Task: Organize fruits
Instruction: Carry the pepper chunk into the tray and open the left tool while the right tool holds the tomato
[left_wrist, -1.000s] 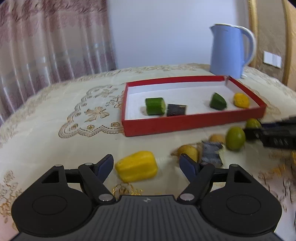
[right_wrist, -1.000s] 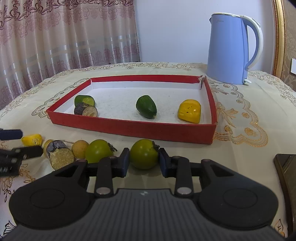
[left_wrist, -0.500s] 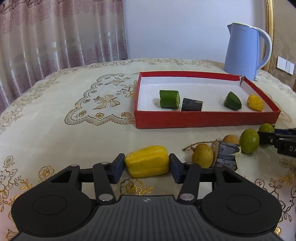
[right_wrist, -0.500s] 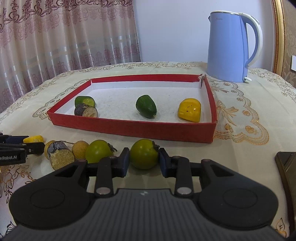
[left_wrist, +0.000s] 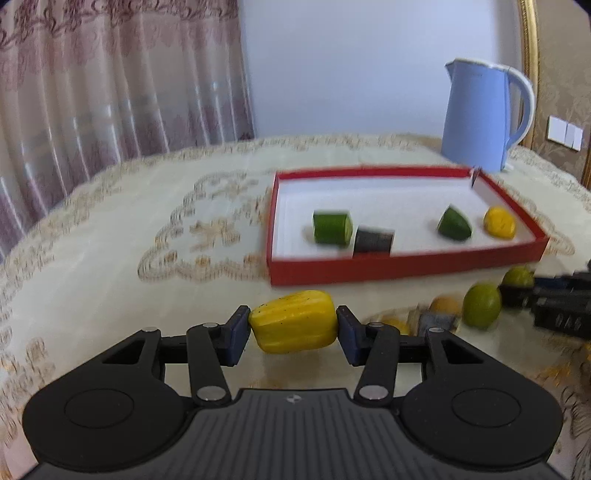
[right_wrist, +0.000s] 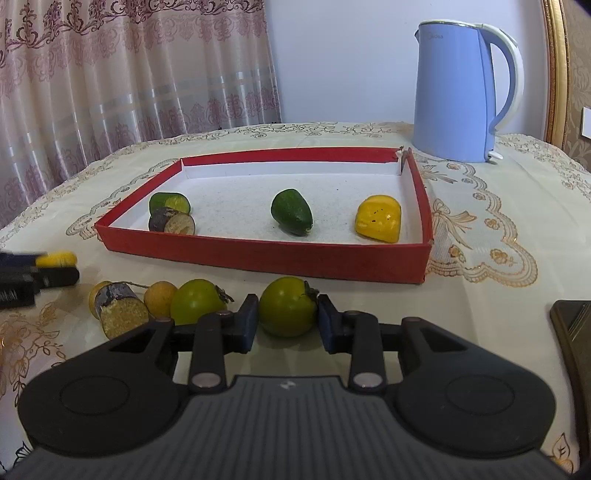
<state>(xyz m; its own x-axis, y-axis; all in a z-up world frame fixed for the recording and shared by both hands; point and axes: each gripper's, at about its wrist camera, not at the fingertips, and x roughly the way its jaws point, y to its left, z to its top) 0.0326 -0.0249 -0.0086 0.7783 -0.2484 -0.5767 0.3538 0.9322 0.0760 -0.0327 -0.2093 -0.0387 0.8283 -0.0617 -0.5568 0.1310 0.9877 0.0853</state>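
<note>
Two low wrist views, both facing the red tray from the near side of the table.

The left wrist camera looks forward along its own fingers from the left of the scene, toward the red tray (left_wrist: 402, 266) and the blue kettle (left_wrist: 480, 114) at far right; its picture is smeared, so its height over the cloth is hard to judge. The right wrist camera sits low and close behind the tray (right_wrist: 258, 254), square to its long wall, with the kettle (right_wrist: 454, 92) up right. Both views share the tray, the kettle, the curtain and the row of fruit in front; each shows the other gripper at its edge, the right gripper (left_wrist: 561, 302) in one and the left gripper (right_wrist: 33, 277) in the other.
</note>
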